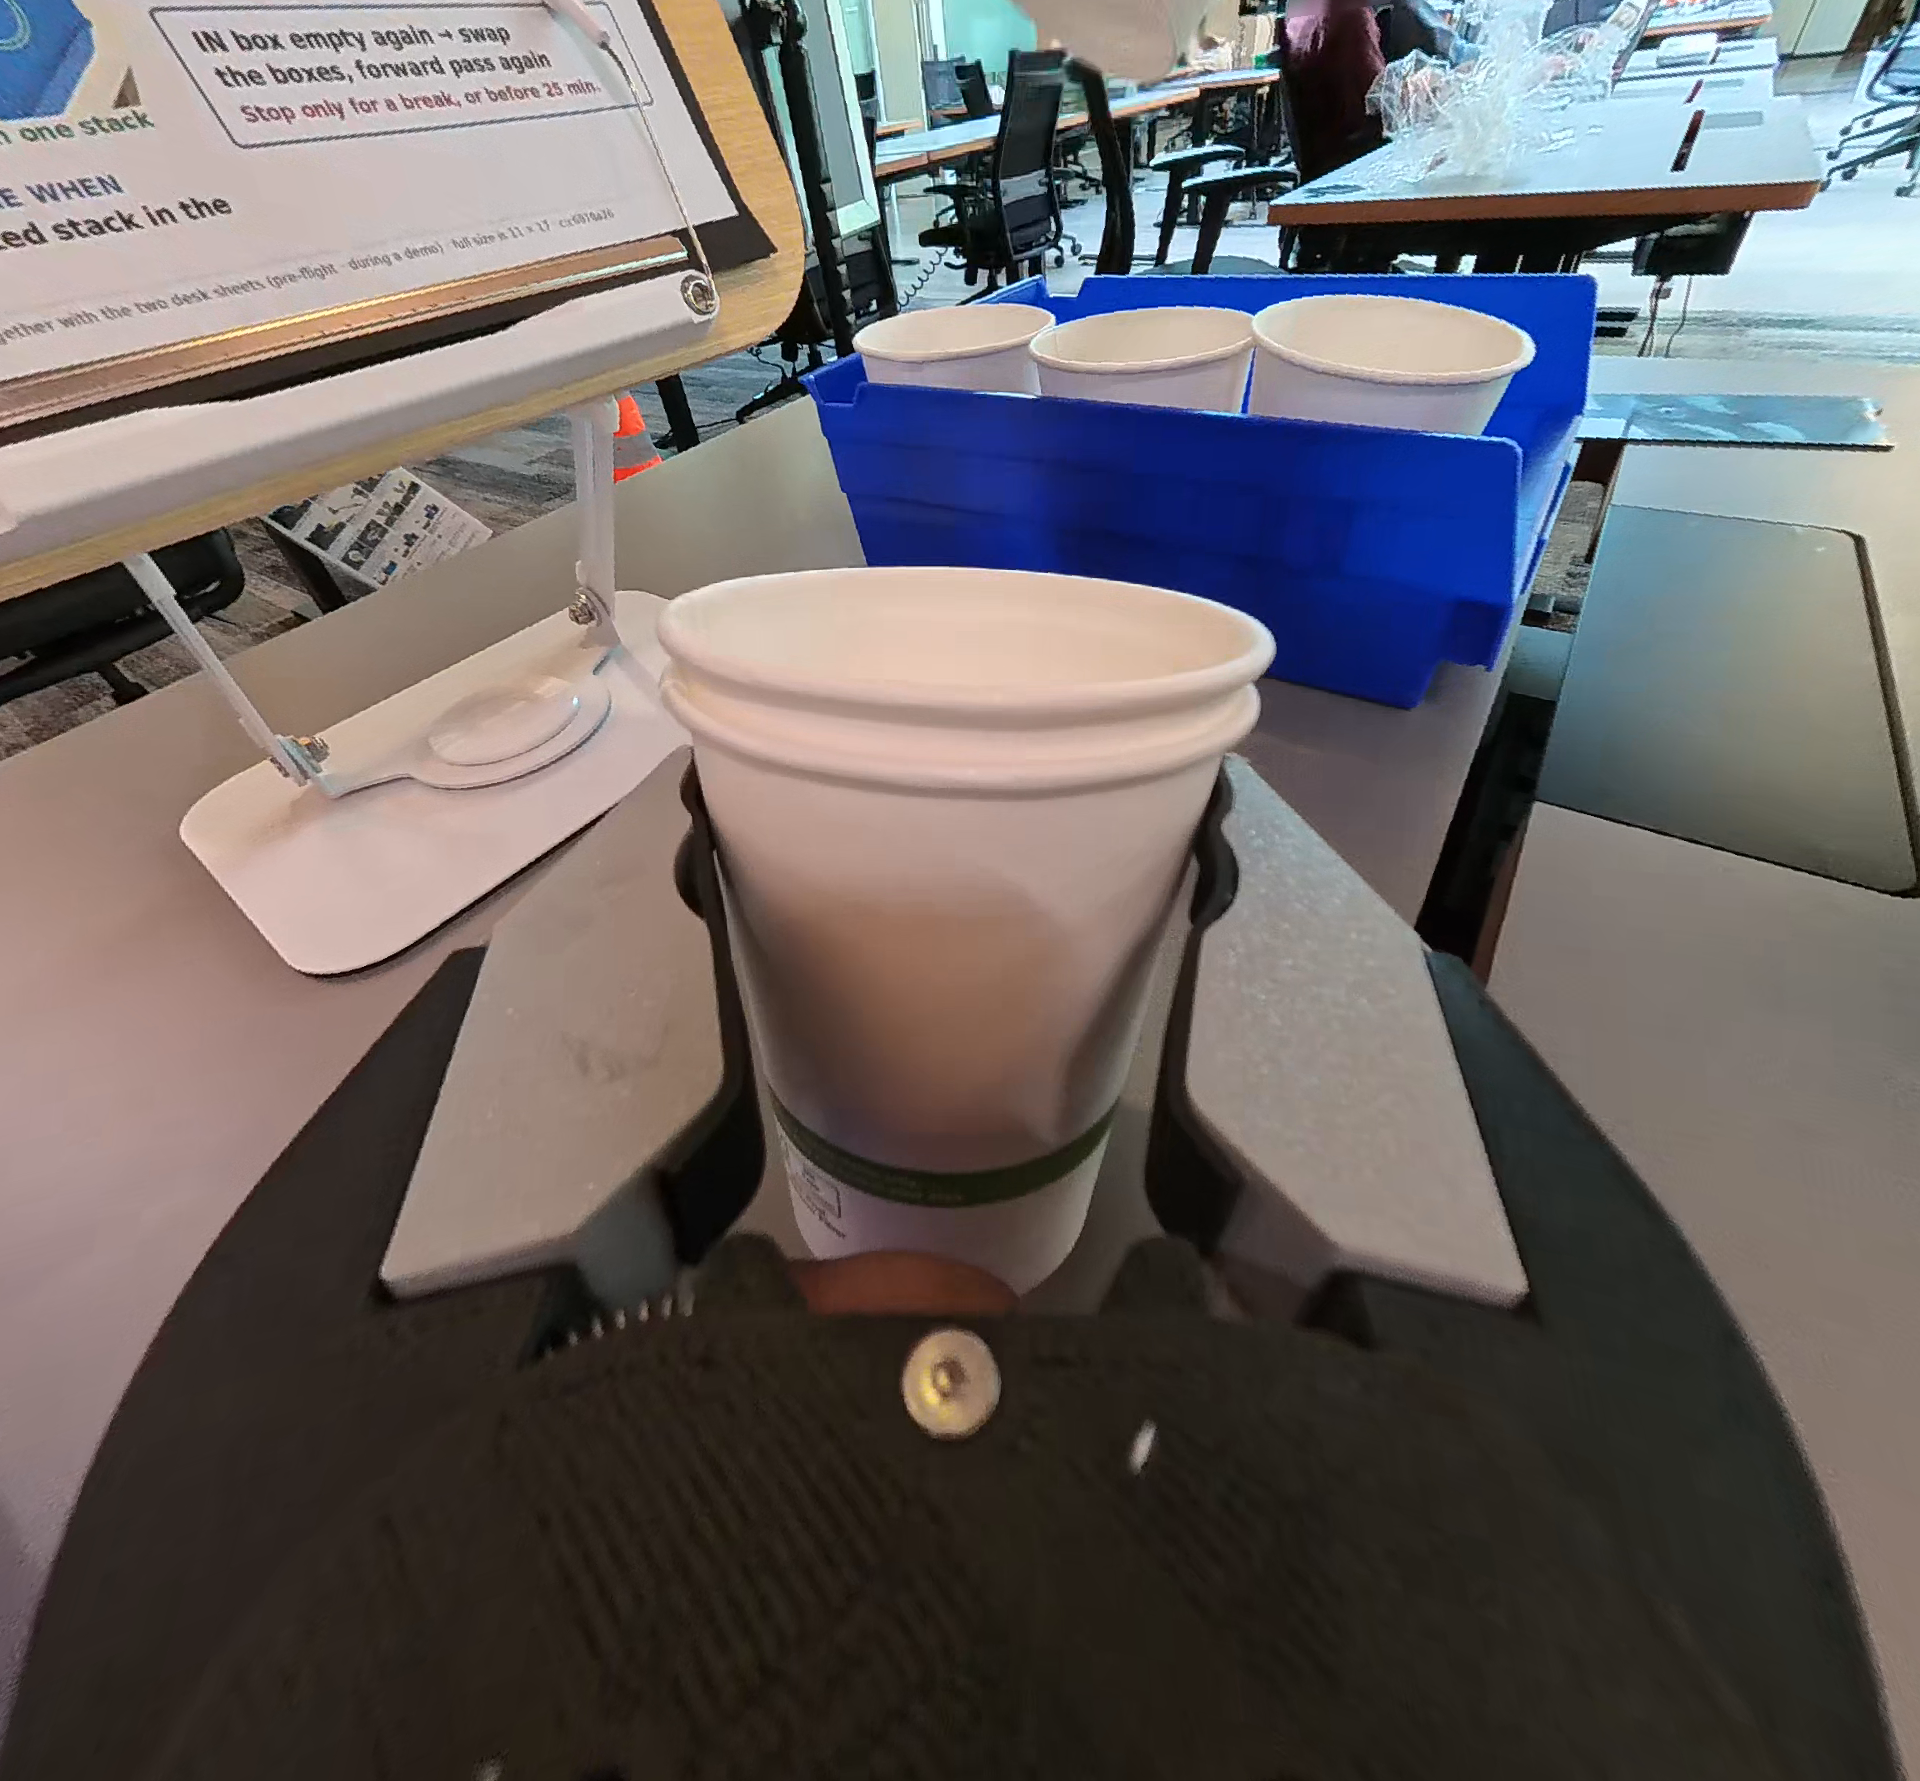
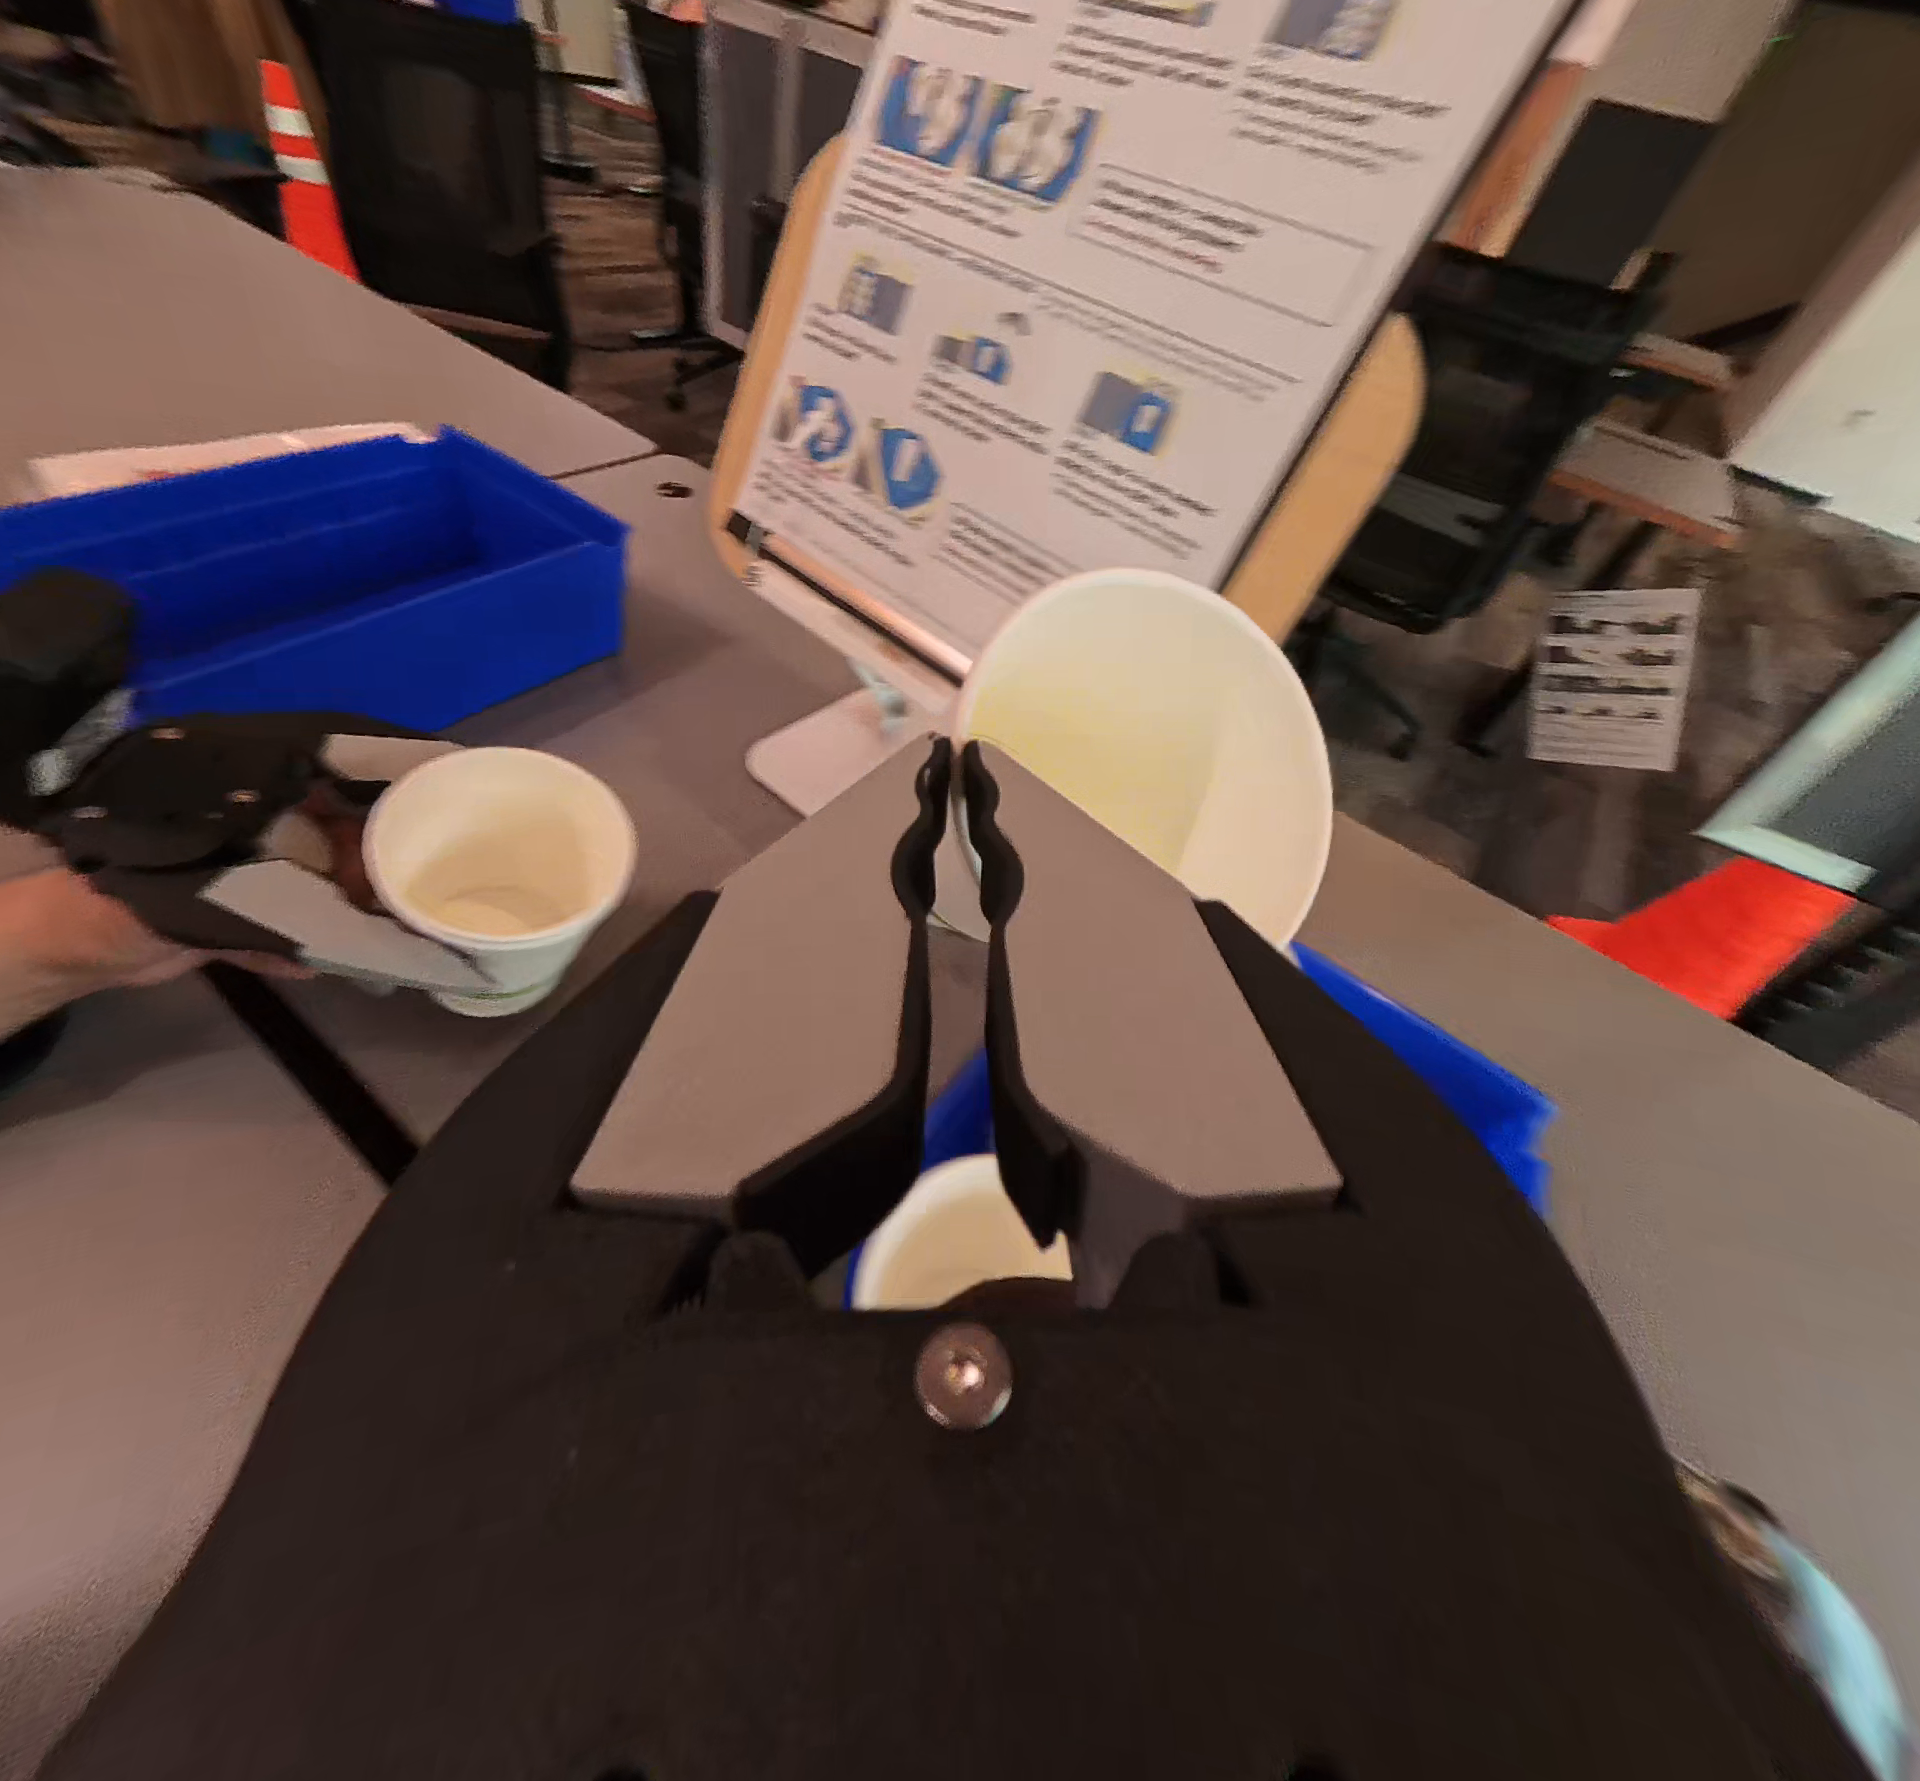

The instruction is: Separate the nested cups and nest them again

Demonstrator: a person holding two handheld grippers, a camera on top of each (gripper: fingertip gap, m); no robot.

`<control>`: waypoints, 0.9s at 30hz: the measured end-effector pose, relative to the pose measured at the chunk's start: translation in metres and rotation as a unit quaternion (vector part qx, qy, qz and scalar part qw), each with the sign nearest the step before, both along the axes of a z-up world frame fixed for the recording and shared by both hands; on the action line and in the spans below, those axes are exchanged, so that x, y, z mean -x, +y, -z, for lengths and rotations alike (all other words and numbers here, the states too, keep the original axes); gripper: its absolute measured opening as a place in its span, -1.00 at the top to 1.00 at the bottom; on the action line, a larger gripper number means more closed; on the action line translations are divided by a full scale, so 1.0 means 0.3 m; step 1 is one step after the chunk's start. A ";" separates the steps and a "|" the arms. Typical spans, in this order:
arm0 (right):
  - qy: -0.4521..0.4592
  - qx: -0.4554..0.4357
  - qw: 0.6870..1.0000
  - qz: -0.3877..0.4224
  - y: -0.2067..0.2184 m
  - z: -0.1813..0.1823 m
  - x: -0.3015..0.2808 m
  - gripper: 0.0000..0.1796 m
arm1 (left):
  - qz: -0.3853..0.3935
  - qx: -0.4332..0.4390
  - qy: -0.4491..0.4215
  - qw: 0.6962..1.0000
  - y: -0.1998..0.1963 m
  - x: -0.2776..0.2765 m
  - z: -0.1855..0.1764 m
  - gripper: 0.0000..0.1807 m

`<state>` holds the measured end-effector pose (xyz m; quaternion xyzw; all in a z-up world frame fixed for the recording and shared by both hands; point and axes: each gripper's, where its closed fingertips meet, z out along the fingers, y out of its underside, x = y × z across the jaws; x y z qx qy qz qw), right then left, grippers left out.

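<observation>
Above the tabletop (image 1: 312, 1056), left tongs (image 1: 956, 858) clamp two nested cups (image 1: 956, 900); right tongs (image 2: 956, 796) pinch a lifted cup (image 2: 1143, 755) by its rim, which could slip or crumple

Left wrist view low over the grey table (image 1: 260, 1004), facing level toward a blue bin (image 1: 1195, 505) mid-frame, right wrist view higher, angled down, facing the instruction board (image 2: 1091, 225) upper centre, both sharing board (image 1: 312, 121) and table (image 2: 260, 329)
</observation>
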<state>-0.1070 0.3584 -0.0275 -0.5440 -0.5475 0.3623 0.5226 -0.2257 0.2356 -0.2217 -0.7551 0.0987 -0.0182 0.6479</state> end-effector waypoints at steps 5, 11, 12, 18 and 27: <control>-0.058 -0.027 0.993 0.103 0.258 0.046 -0.101 1.00 | -0.002 0.005 0.001 1.000 0.005 0.001 0.010 -0.01; -0.152 -0.041 0.975 0.160 0.448 0.230 -0.100 1.00 | -0.010 0.010 0.004 1.000 0.011 0.008 0.023 -0.02; -0.165 -0.042 0.971 0.167 0.475 0.261 -0.091 1.00 | -0.012 0.010 0.005 1.000 0.011 0.011 0.024 -0.02; -0.241 -0.054 0.951 0.184 0.589 0.440 -0.017 1.00 | -0.014 0.012 0.005 1.000 0.013 0.020 0.028 -0.02; -0.272 -0.028 0.946 0.177 0.624 0.605 0.039 0.94 | -0.010 0.015 0.005 1.000 0.017 0.014 0.032 -0.02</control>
